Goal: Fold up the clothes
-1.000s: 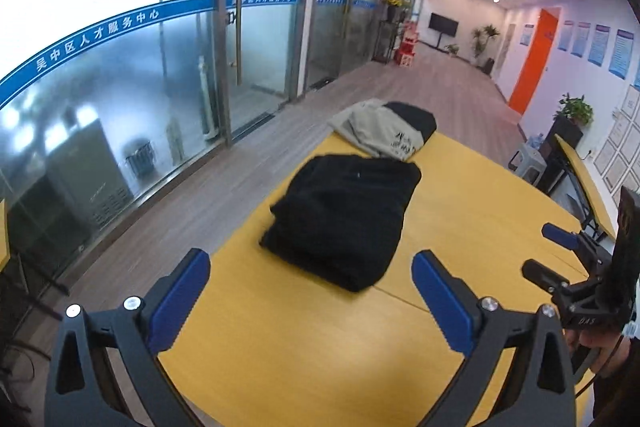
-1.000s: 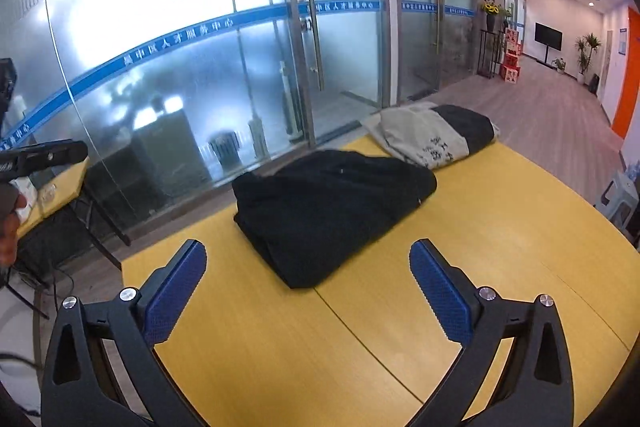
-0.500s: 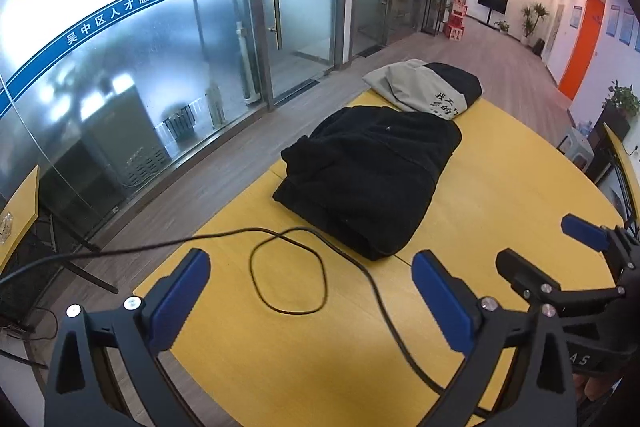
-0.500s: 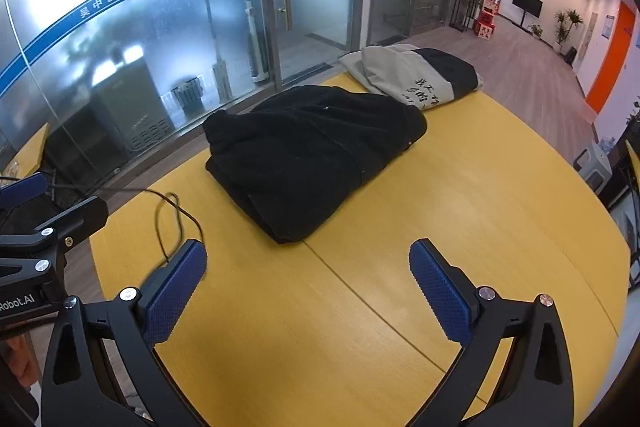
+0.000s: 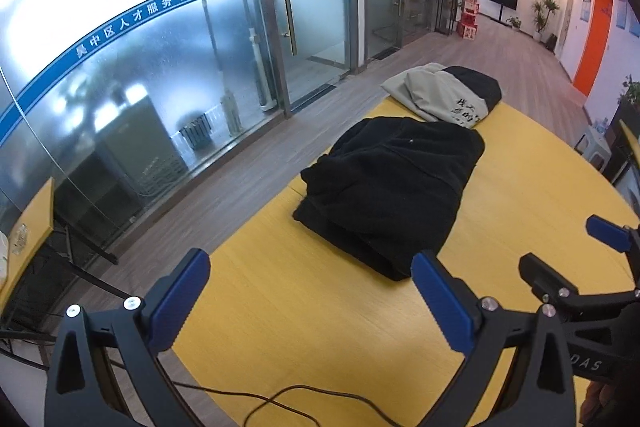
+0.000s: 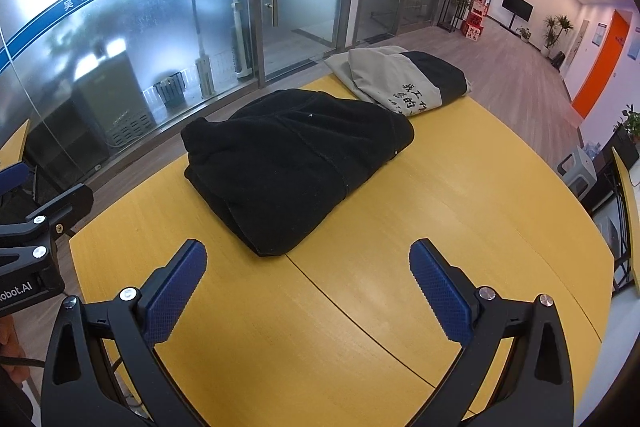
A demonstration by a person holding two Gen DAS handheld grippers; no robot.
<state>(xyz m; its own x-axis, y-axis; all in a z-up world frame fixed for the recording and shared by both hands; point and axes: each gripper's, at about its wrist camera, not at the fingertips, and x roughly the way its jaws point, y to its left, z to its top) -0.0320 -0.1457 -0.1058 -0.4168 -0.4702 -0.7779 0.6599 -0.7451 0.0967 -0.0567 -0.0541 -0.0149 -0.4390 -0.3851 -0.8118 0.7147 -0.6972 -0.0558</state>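
A folded black garment (image 5: 394,183) (image 6: 296,155) lies on the yellow table (image 5: 320,327) (image 6: 460,227). Behind it, at the table's far end, rests a folded grey and black garment (image 5: 444,93) (image 6: 404,77) with printed characters. My left gripper (image 5: 310,301) hovers open over the near part of the table, short of the black garment, nothing between its blue pads. My right gripper (image 6: 306,293) is also open and empty, just short of the black garment's near edge. Each gripper shows at the side of the other's view.
A thin black cable (image 5: 304,403) loops over the table's near edge. Frosted glass walls and doors (image 5: 200,47) run along the left, across a strip of wooden floor. A second yellow desk (image 5: 36,223) stands at far left; a stool (image 6: 578,169) sits right.
Both grippers stayed open while the views shifted. In the left wrist view the cable loop slid from the table's middle down to the bottom edge. The garments have not moved.
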